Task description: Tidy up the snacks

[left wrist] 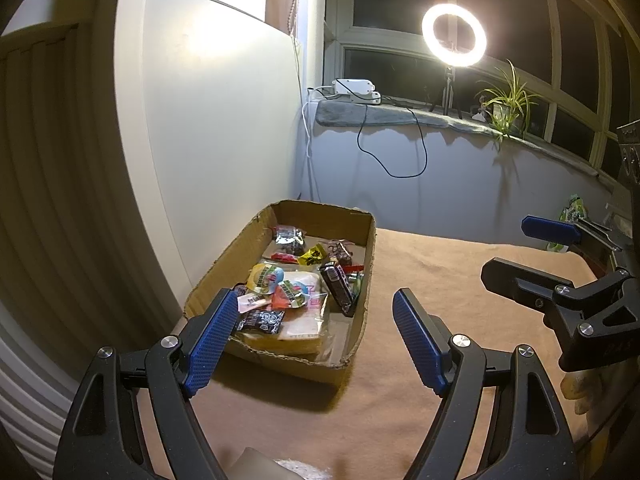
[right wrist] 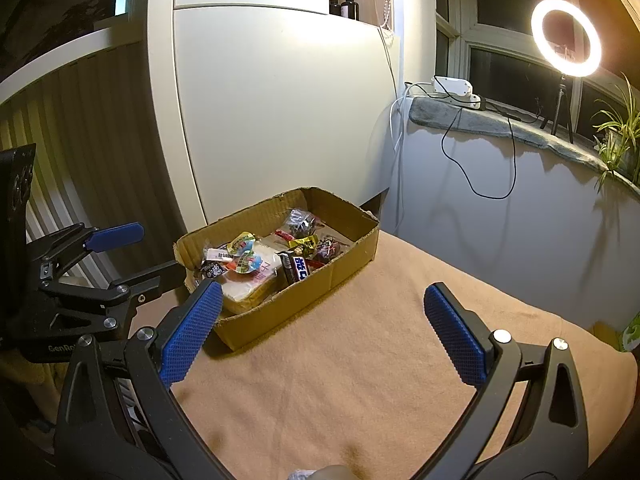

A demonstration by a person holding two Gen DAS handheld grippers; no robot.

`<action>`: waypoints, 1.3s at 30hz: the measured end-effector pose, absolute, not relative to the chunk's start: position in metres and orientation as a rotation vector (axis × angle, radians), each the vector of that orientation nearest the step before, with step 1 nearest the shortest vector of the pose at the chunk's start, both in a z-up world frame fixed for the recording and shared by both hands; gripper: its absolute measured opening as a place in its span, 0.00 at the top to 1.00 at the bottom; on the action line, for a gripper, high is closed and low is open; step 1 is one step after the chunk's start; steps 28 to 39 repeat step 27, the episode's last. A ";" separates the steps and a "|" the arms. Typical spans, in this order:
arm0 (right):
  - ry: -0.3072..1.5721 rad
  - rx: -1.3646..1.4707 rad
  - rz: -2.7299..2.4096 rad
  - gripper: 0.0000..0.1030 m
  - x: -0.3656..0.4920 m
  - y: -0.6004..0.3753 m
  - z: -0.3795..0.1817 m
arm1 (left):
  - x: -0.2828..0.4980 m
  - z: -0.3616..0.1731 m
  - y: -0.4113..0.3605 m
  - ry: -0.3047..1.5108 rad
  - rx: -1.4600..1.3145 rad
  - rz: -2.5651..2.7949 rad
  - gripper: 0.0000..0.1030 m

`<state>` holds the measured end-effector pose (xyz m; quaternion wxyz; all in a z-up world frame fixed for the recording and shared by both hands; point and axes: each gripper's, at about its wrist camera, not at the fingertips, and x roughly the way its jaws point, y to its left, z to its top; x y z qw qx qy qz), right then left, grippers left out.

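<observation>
Cardboard box (left wrist: 362, 300) on a tan cloth-covered table (left wrist: 440, 280), set close to a white cabinet panel (left wrist: 220, 120) at the table's far left corner, with the snacks (left wrist: 296, 284) lying loose inside it. Among them: a dark chocolate bar (left wrist: 338, 286) leaning against the box's right wall, a flat pale packet (left wrist: 304, 312) beneath several small colourful wrappers, a yellow wrapper (left wrist: 314, 256), and a clear bag of dark pieces (left wrist: 289, 236) toward the far end. Left gripper (left wrist: 318, 336), in its own wrist view, is held low over the table and aimed at the box; its jaws are spread wide and grasp nothing, the left blue pad overlapping the box's near corner in the view and the right pad over bare cloth. Right gripper (right wrist: 322, 334), in its own wrist view, likewise stands released, jaws wide apart and empty, poised above the cloth just short of the box's near long wall. Each gripper appears sideways in the other's camera, the two held side by side and apart, the left one nearer the cabinet. Background: a lit ring light (left wrist: 454, 36) on a small tripod, a white device (left wrist: 356, 90) with trailing cables, and a potted plant (left wrist: 506, 106), all on a grey-covered window sill (left wrist: 400, 114).
</observation>
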<state>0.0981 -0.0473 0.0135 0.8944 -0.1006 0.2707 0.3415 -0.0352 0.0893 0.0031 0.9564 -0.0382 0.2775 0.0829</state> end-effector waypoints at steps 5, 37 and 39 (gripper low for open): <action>0.571 -0.204 0.703 0.00 0.100 -0.048 0.010 | -0.035 0.003 0.090 0.567 -0.077 0.169 0.22; 0.595 -0.182 0.685 0.00 0.105 -0.050 0.000 | -0.032 -0.003 0.087 0.576 -0.069 0.164 0.22; 0.595 -0.182 0.685 0.00 0.105 -0.050 0.000 | -0.032 -0.003 0.087 0.576 -0.069 0.164 0.22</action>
